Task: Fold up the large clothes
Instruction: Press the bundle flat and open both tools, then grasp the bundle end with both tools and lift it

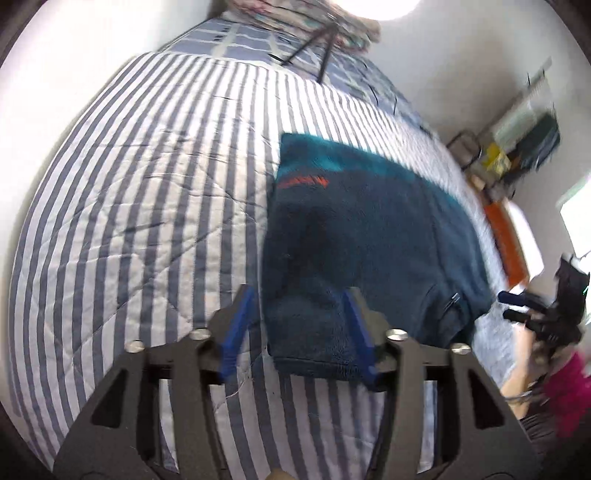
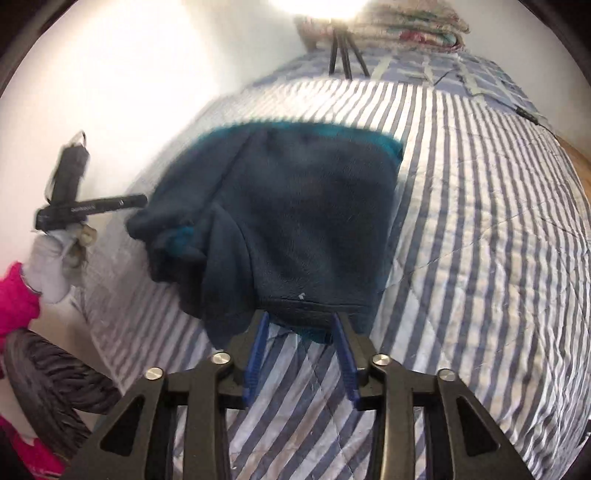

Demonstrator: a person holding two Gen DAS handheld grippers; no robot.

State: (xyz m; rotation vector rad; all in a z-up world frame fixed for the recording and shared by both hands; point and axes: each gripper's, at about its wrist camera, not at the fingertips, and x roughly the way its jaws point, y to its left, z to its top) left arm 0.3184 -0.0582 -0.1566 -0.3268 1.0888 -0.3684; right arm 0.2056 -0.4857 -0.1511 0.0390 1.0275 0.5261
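Folded navy fleece jacket lying on a striped quilt on the bed. Left gripper, jaws wide, straddles the jacket's near corner without clamping it. Right gripper, jaws wide, sits at the jacket's near hem, fingers just beside the fabric.

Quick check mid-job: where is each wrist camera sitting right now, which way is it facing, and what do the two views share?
Left wrist: on the left gripper, low over the striped blanket, facing the fleece and the tripod; open blue fingers show, with the right gripper at the right edge.
Right wrist: on the right gripper, facing the fleece hem; open fingers show, with the left gripper and gloved hand at left.
Shared: fleece, blanket, tripod, the folded quilts.
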